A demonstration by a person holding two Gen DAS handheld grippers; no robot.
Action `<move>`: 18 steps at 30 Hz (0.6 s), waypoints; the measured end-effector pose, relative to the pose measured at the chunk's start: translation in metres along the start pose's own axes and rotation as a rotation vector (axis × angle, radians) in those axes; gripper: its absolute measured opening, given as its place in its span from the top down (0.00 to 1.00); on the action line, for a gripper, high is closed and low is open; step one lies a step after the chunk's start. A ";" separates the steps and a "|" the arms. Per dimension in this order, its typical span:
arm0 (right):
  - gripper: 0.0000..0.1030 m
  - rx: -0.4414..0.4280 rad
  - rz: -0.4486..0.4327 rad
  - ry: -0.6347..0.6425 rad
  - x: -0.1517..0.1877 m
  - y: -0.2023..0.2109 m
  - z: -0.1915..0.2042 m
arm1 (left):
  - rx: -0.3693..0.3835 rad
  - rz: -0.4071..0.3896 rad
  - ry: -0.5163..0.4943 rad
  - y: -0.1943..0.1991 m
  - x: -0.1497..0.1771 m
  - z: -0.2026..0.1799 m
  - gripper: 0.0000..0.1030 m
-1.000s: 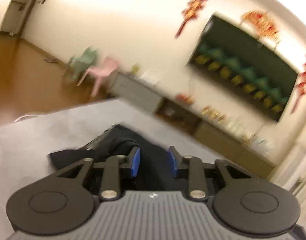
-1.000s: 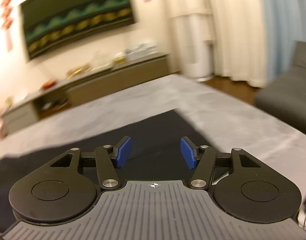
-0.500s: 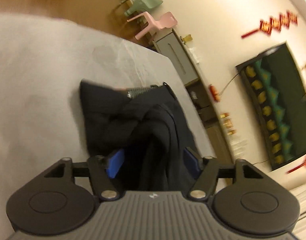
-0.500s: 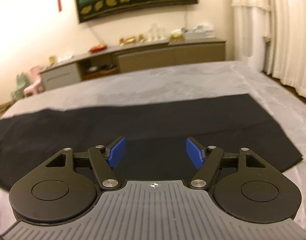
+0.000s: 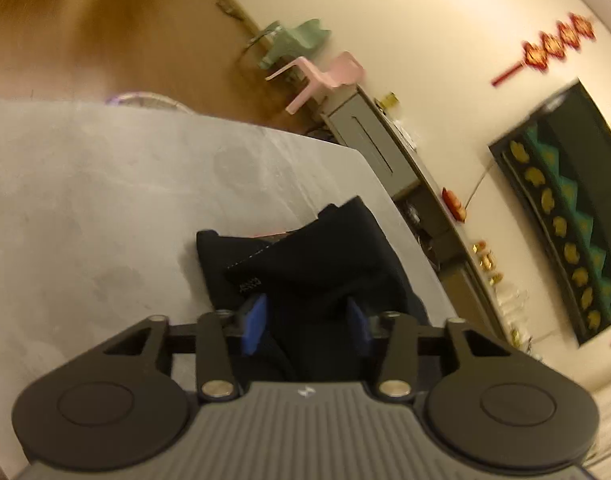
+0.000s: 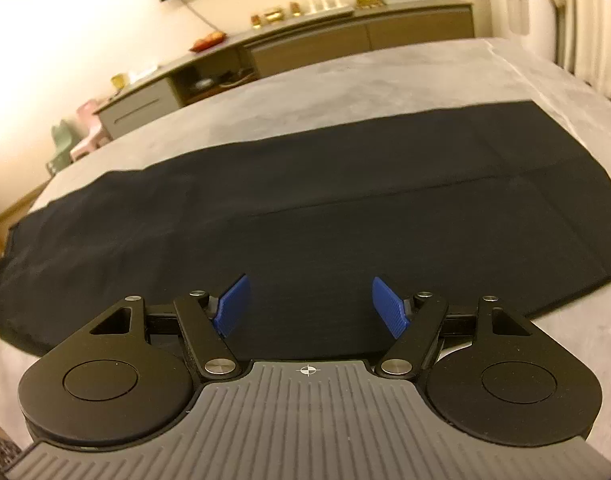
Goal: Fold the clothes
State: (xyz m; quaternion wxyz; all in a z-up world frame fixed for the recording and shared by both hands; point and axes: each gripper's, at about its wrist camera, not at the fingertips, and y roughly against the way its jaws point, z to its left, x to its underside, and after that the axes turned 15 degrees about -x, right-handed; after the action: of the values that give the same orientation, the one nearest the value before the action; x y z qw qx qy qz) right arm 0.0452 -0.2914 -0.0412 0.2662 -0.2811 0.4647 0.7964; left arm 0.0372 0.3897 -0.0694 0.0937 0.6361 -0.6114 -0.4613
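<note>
A long black garment [image 6: 345, 200], probably trousers, lies flat across the grey table [image 6: 385, 80] in the right wrist view. My right gripper [image 6: 311, 306] hovers over its near edge, open wide, with nothing between its blue pads. In the left wrist view one end of the garment [image 5: 317, 256] is bunched and doubled over, showing a stitched seam and a small label. My left gripper [image 5: 305, 322] is partly open, and the bunched cloth fills the space between its fingers. The right-hand pad [image 5: 357, 324] is half hidden by fabric.
Bare grey table [image 5: 105, 200] spreads to the left of the bunched end, and its far edge runs close behind the cloth. Beyond stand a pink chair [image 5: 325, 76], a green chair [image 5: 293, 40] and a long low sideboard [image 6: 345, 36] carrying small items.
The left gripper's fingers have narrowed around the bunched cloth since half a second ago, and the view pulled back slightly. The right gripper dropped lower over the flat garment, still open.
</note>
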 end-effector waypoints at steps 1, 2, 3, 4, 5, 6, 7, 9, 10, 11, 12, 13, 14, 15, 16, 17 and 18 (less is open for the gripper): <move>0.30 0.003 0.004 0.010 0.001 0.000 0.001 | 0.008 -0.001 -0.001 0.002 -0.001 -0.002 0.53; 0.30 0.005 0.007 0.017 0.002 -0.001 0.003 | 0.017 -0.003 -0.003 0.003 -0.002 -0.003 0.47; 0.30 0.008 0.007 0.019 0.003 0.000 0.002 | 0.025 -0.004 -0.004 0.005 -0.004 -0.005 0.43; 0.29 0.010 0.005 0.015 0.002 0.000 0.000 | 0.033 -0.006 -0.006 0.006 -0.005 -0.007 0.34; 0.29 0.012 0.004 0.007 0.002 0.001 -0.002 | 0.042 -0.007 -0.007 0.008 -0.006 -0.009 0.32; 0.29 0.014 0.003 -0.001 0.002 0.002 -0.004 | 0.050 -0.008 -0.009 0.009 -0.007 -0.010 0.32; 0.29 0.016 0.004 -0.008 0.002 0.002 -0.006 | 0.058 -0.010 -0.010 0.011 -0.008 -0.012 0.28; 0.29 0.017 0.012 -0.011 0.002 0.001 -0.008 | 0.006 0.002 -0.102 0.005 -0.007 -0.029 0.16; 0.29 0.019 0.018 -0.009 0.003 0.000 -0.008 | 0.004 0.002 -0.146 0.002 -0.005 -0.037 0.13; 0.29 0.020 0.024 -0.004 0.003 -0.002 -0.007 | 0.014 -0.002 -0.186 0.001 -0.004 -0.045 0.17; 0.29 0.021 0.029 0.003 0.003 -0.004 -0.006 | 0.024 -0.006 -0.225 -0.001 -0.003 -0.052 0.24; 0.29 0.022 0.035 0.010 0.004 -0.006 -0.005 | 0.034 -0.010 -0.265 -0.003 -0.001 -0.060 0.55; 0.29 0.024 0.039 0.020 0.004 -0.007 -0.004 | 0.044 -0.014 -0.305 -0.005 0.000 -0.067 0.87; 0.29 0.026 0.041 0.030 0.004 -0.008 -0.002 | 0.054 -0.018 -0.345 -0.006 0.001 -0.075 0.94; 0.29 0.029 0.044 0.039 0.004 -0.009 -0.001 | 0.101 -0.038 -0.345 -0.001 -0.001 -0.071 0.93; 0.29 0.033 0.046 0.047 0.004 -0.010 -0.001 | 0.165 -0.066 -0.329 0.008 -0.005 -0.064 0.94; 0.29 0.036 0.047 0.048 0.004 -0.011 -0.001 | 0.228 -0.093 -0.312 0.017 -0.009 -0.056 0.93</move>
State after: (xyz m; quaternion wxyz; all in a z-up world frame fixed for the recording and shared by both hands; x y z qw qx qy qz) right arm 0.0501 -0.2871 -0.0508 0.2412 -0.2846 0.4916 0.7868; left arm 0.0659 0.3684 -0.0226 -0.0963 0.5908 -0.6368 -0.4860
